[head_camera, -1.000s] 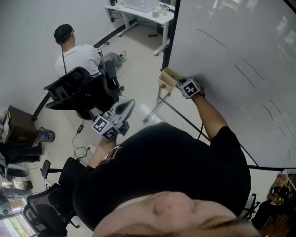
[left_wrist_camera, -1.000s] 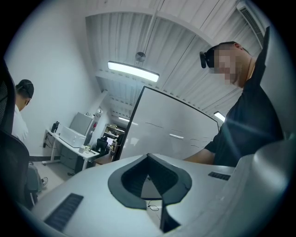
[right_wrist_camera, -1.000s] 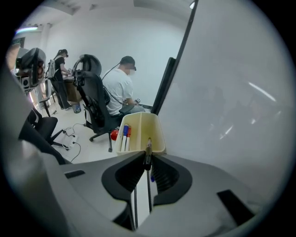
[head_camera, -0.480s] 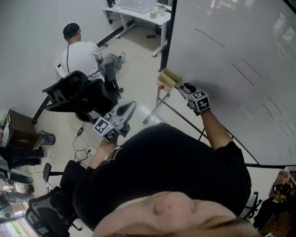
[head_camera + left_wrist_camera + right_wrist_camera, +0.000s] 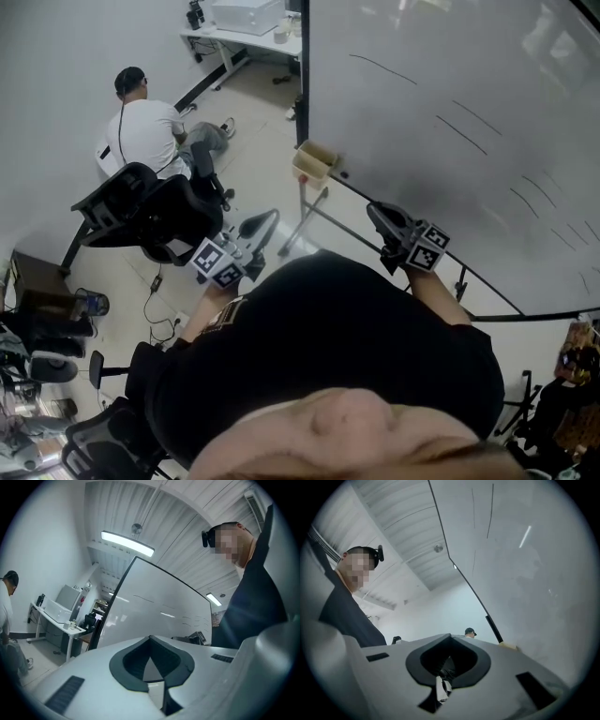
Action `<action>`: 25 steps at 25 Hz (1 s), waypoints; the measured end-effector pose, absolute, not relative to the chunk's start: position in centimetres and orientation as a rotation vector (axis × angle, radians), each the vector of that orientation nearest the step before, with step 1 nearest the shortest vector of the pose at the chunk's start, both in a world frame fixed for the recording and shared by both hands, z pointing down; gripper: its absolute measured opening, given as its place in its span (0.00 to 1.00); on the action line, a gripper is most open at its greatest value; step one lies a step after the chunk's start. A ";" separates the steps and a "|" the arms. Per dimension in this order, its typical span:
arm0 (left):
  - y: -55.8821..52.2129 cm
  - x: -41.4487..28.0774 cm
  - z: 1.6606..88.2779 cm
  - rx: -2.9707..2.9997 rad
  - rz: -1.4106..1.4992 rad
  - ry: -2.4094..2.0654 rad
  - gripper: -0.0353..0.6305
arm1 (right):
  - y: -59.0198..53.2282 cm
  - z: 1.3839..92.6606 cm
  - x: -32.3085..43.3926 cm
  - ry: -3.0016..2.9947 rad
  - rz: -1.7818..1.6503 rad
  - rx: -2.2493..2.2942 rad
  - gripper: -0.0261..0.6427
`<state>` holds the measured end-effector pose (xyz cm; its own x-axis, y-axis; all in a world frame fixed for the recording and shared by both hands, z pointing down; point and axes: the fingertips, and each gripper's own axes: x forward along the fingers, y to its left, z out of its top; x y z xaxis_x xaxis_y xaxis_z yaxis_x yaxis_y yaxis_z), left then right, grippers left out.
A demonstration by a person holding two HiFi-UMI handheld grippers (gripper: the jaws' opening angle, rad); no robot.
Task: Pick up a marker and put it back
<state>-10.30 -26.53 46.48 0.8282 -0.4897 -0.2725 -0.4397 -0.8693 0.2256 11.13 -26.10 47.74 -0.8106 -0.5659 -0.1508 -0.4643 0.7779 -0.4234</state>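
Note:
A beige marker tray (image 5: pixel 314 161) hangs at the lower left corner of the whiteboard (image 5: pixel 450 122). Whatever lies in it is too small to make out. My right gripper (image 5: pixel 380 214) is off to the tray's right, in front of the board's lower edge, well apart from the tray. Its jaws have just been closing and now stand shut. In the right gripper view (image 5: pixel 450 637) the pads meet, and I see no marker between them. My left gripper (image 5: pixel 262 222) hovers over the floor, left of the board, shut and empty (image 5: pixel 151 639).
A person in a white shirt (image 5: pixel 145 131) sits at the far left beside a black office chair (image 5: pixel 141 211). A white desk (image 5: pixel 239 33) stands at the back. The board's stand leg (image 5: pixel 305 220) reaches down to the floor. Cables lie near the chair.
My right gripper has left the tray and moved right along the board's lower edge, turning as it went. The left gripper has shifted only a little.

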 end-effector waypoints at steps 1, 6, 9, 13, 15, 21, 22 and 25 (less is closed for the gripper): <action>-26.4 -9.8 46.5 2.862 -0.484 -0.718 0.06 | -26.0 47.5 11.4 2.699 -0.535 -0.802 0.04; -26.2 -8.3 46.1 2.864 -0.500 -0.702 0.06 | -25.4 46.6 11.6 2.739 -0.481 -0.786 0.04; -25.9 -8.1 46.1 2.869 -0.490 -0.713 0.06 | -25.0 46.3 11.4 2.773 -0.461 -0.746 0.04; -24.8 -7.4 45.8 2.853 -0.503 -0.770 0.06 | -24.4 46.1 11.3 2.810 -0.469 -0.659 0.04; -23.7 -6.9 45.9 2.834 -0.502 -0.801 0.06 | -23.5 46.2 11.2 2.838 -0.475 -0.612 0.04; -19.4 -7.1 46.5 2.803 -0.524 -0.802 0.06 | -19.4 46.6 9.4 2.932 -0.457 -0.531 0.04; -18.4 -7.7 46.5 2.815 -0.515 -0.798 0.06 | -18.5 46.5 8.7 2.934 -0.444 -0.539 0.04; -15.5 -10.8 46.7 2.823 -0.517 -0.786 0.06 | -15.0 46.9 6.0 2.919 -0.447 -0.577 0.04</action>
